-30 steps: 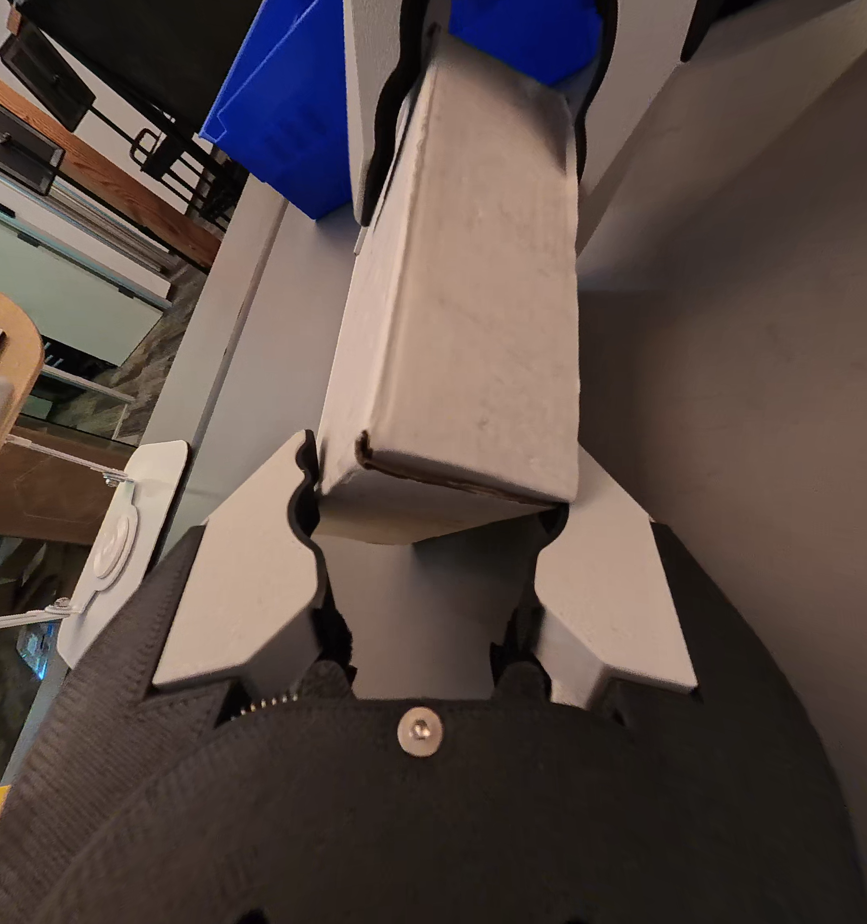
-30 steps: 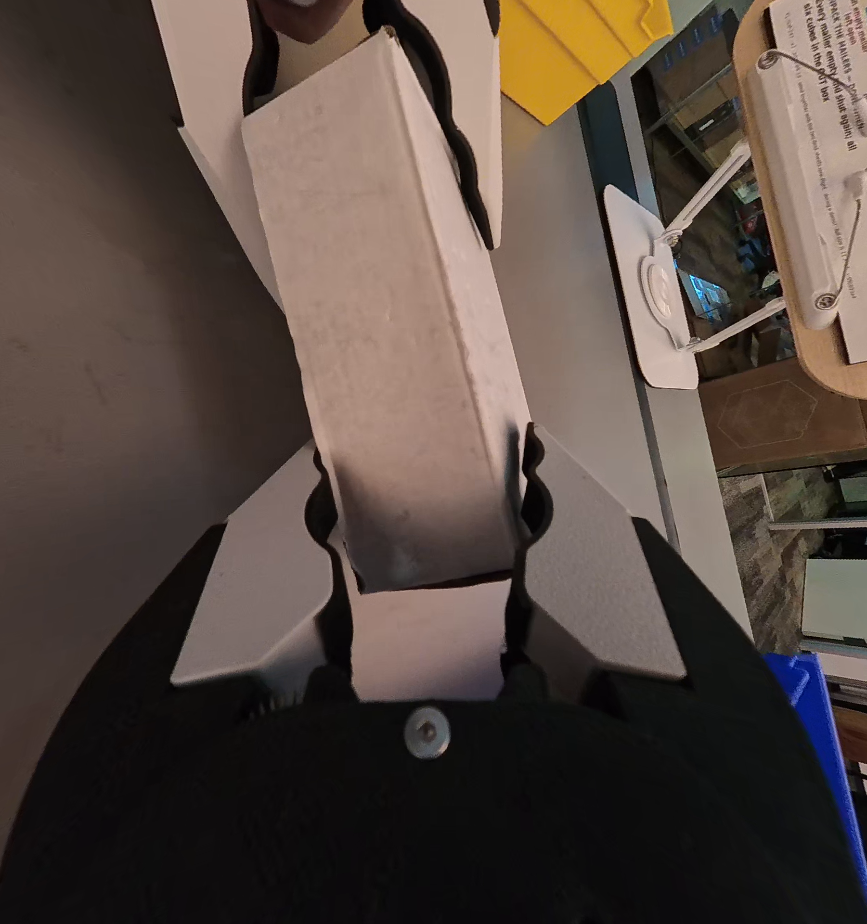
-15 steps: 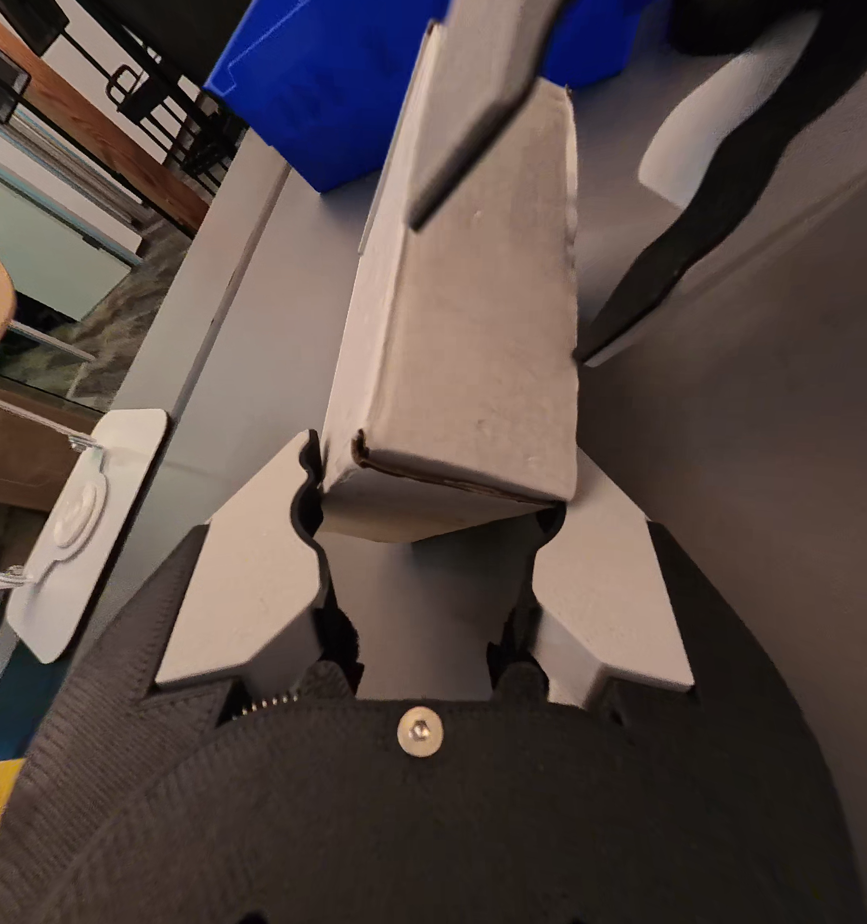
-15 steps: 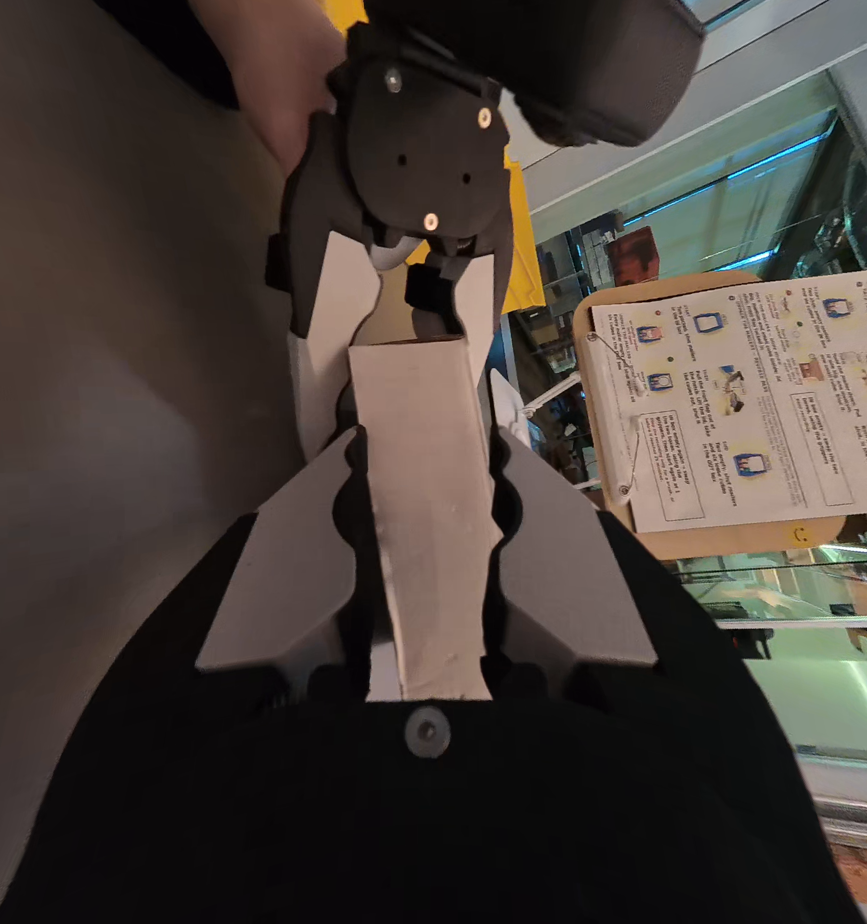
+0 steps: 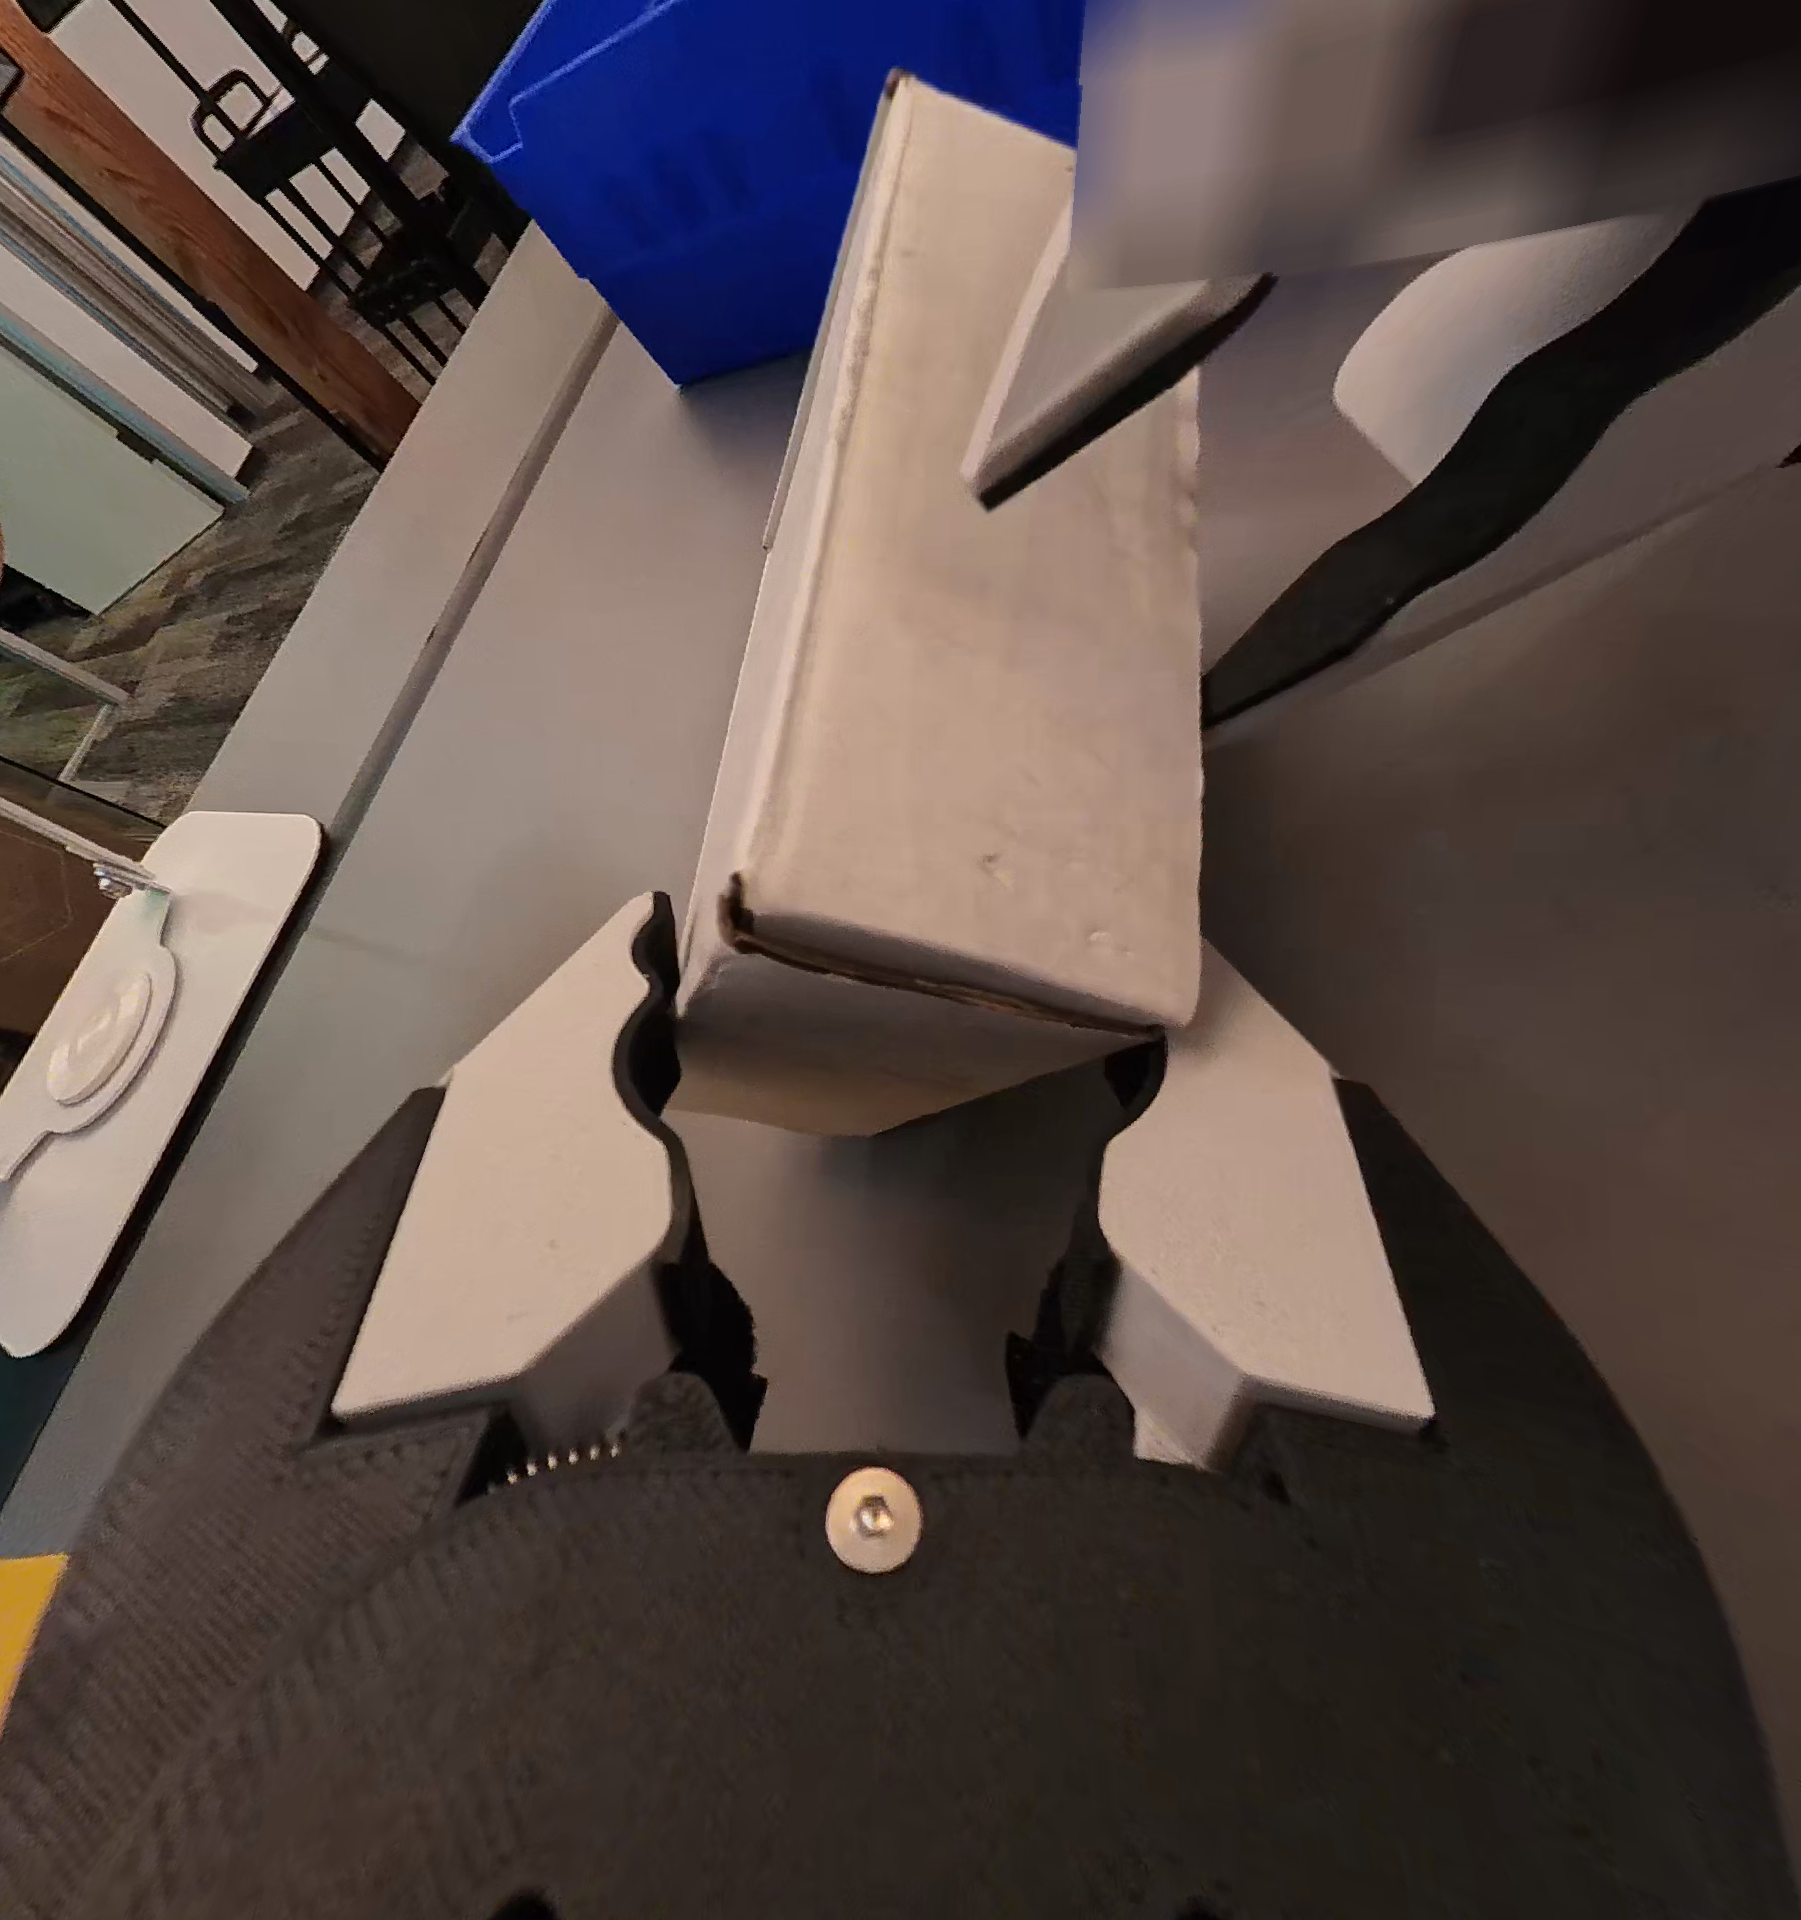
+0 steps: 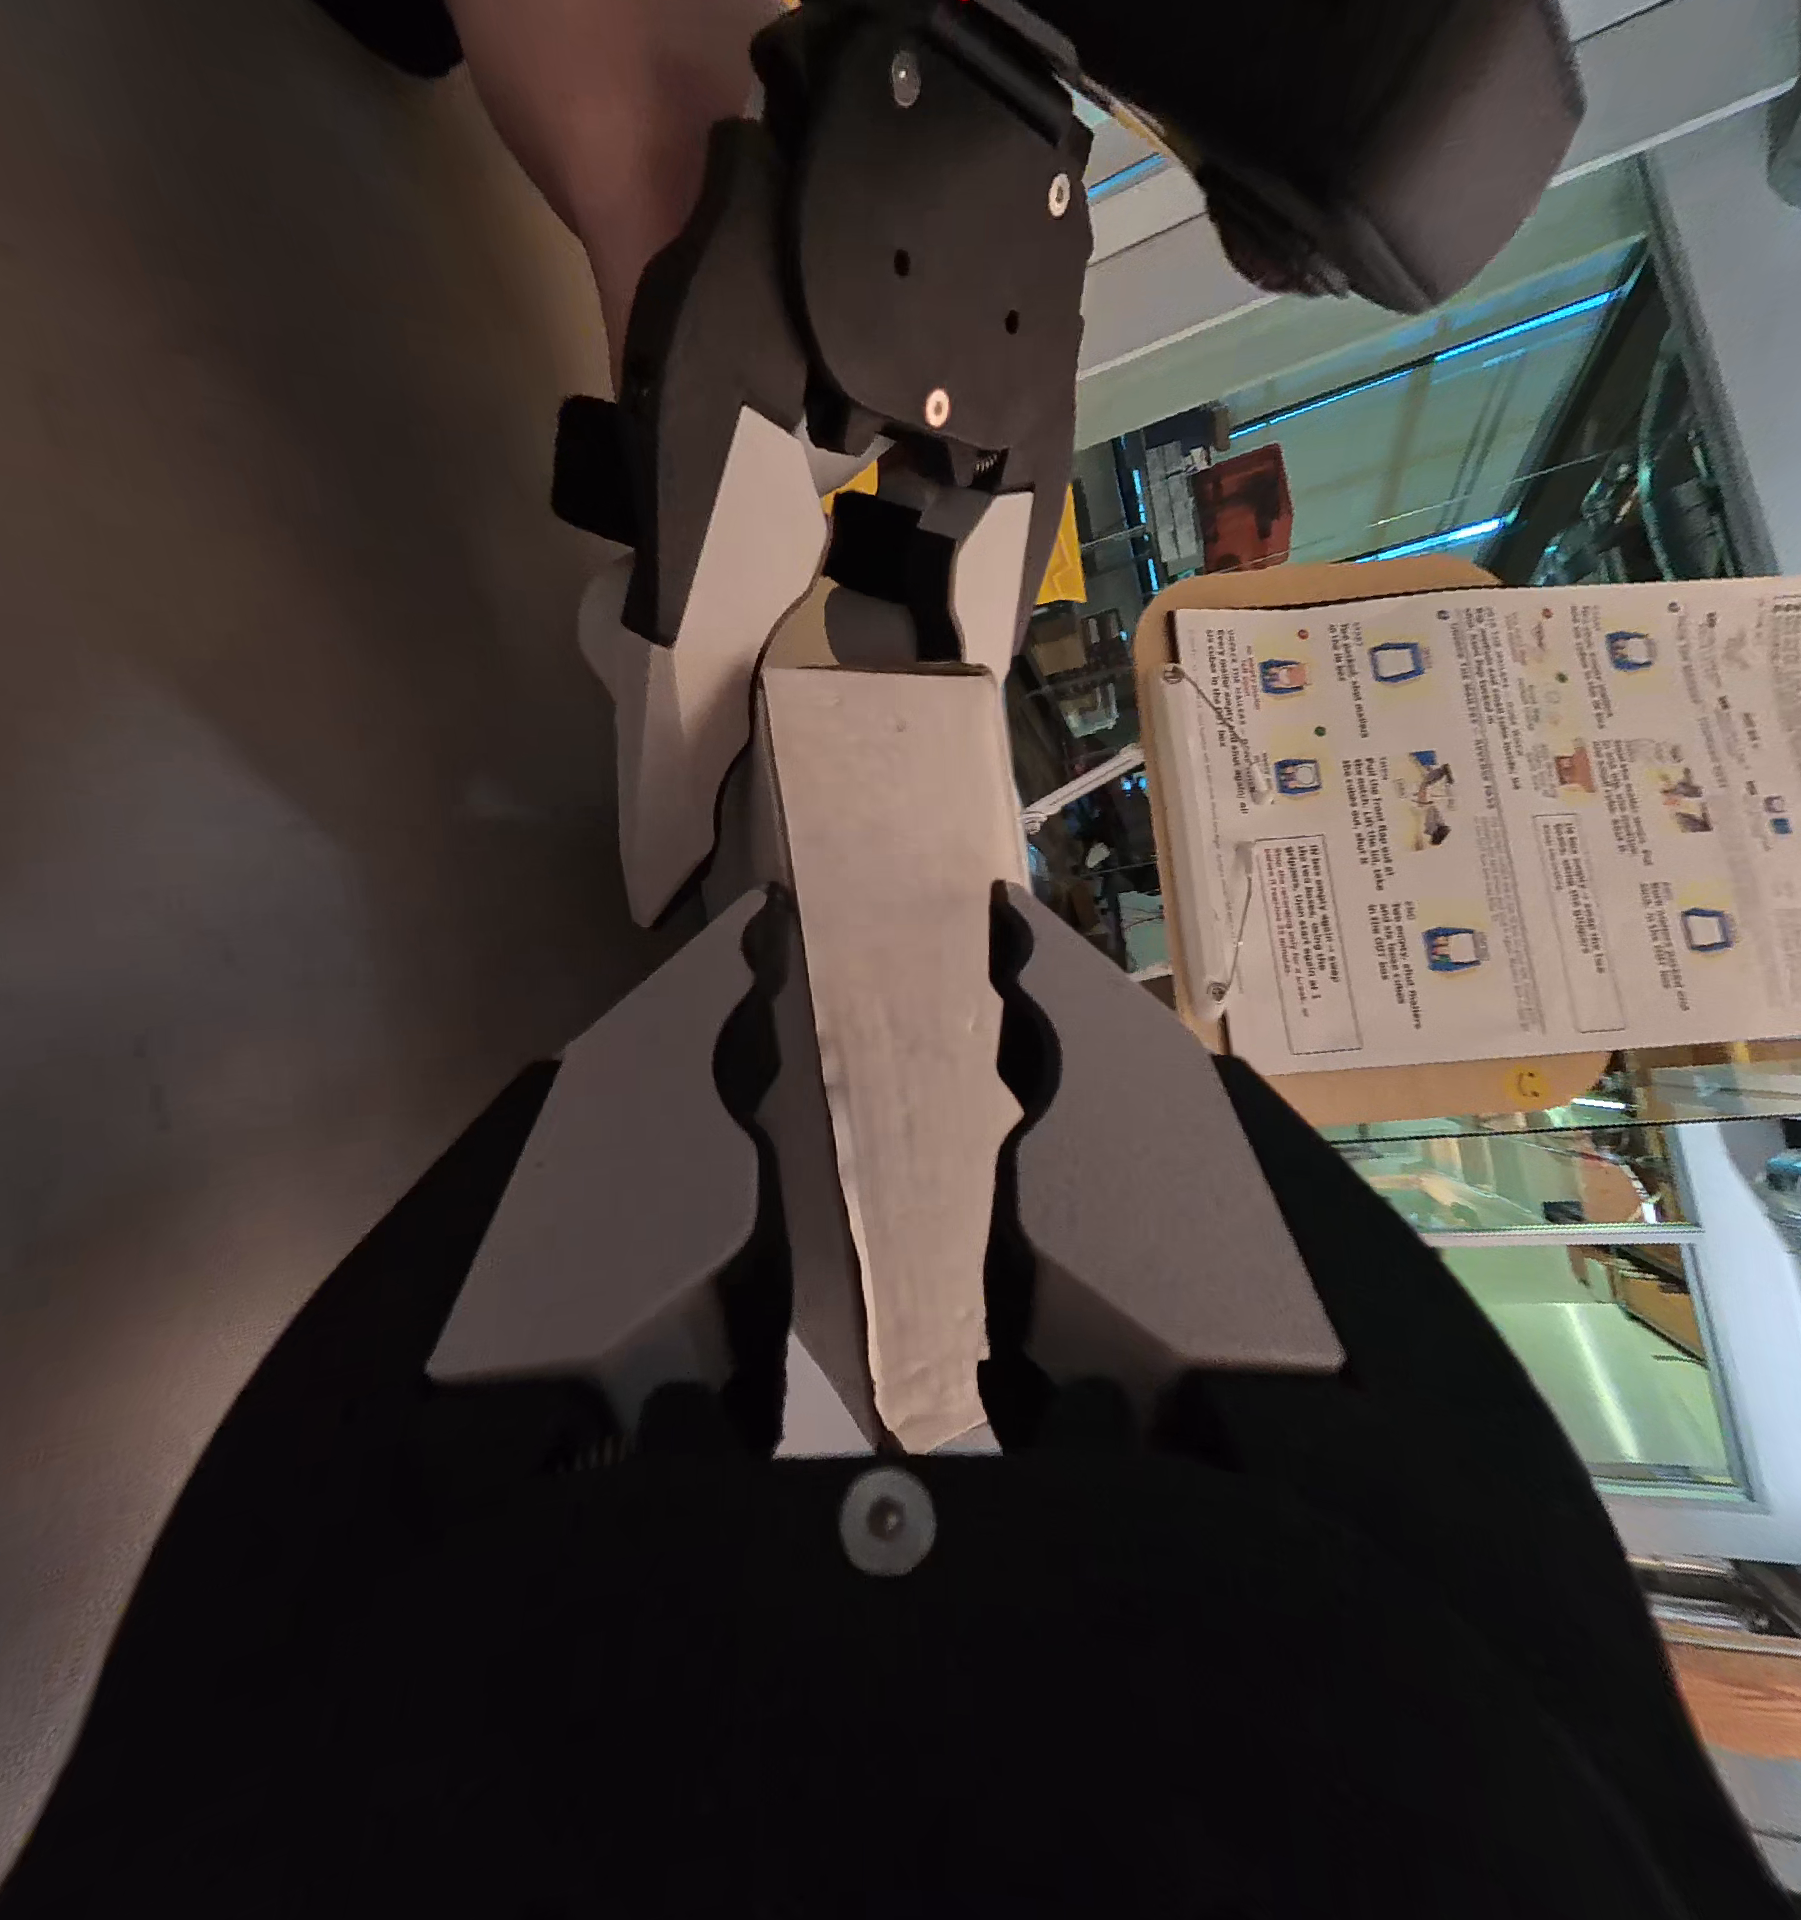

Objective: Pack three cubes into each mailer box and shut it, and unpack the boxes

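Between both tools | matte white cardboard mailer box, rectangular, shut

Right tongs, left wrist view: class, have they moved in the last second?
Yes. Judged against the blue bin, the right tongs have swung from straddling the mailer box's far end to a tilt, one finger over its top.

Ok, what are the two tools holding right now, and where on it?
Both grip one closed white box by opposite ends: the left tool pinches the near end's side walls; the right tool clamps the other end's sides.
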Action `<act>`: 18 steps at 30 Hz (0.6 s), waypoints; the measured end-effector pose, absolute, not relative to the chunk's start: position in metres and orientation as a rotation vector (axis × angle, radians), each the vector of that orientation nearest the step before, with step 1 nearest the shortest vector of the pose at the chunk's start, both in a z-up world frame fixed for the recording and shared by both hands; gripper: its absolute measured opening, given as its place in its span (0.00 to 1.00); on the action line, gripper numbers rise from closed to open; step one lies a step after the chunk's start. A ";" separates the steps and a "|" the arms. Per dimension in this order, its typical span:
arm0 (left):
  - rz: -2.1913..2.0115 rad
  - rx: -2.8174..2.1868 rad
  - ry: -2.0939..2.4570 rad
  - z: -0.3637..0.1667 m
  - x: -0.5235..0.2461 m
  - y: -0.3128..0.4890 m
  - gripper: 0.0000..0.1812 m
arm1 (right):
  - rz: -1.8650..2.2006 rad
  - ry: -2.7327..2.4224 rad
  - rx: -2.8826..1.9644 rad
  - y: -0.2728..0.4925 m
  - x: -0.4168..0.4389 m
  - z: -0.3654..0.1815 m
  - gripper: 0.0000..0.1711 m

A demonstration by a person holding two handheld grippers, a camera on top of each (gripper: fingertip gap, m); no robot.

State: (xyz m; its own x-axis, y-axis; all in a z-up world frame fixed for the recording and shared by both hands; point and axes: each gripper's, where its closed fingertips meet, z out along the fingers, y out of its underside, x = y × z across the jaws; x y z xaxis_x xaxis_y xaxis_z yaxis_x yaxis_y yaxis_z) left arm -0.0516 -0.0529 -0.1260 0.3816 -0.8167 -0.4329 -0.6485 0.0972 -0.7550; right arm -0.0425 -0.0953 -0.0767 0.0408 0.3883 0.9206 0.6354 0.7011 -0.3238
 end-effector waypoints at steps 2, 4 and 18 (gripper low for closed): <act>-0.218 -1.631 1.308 -0.125 -0.053 -0.052 0.45 | -0.265 -1.561 -0.831 -0.094 -0.044 -0.074 0.21; -0.261 -1.650 1.283 -0.123 -0.054 -0.051 0.45 | -0.289 -1.546 -0.805 -0.094 -0.046 -0.072 0.19; -0.211 -1.640 1.265 -0.127 -0.054 -0.045 0.57 | -0.307 -1.531 -0.801 -0.095 -0.058 -0.073 0.02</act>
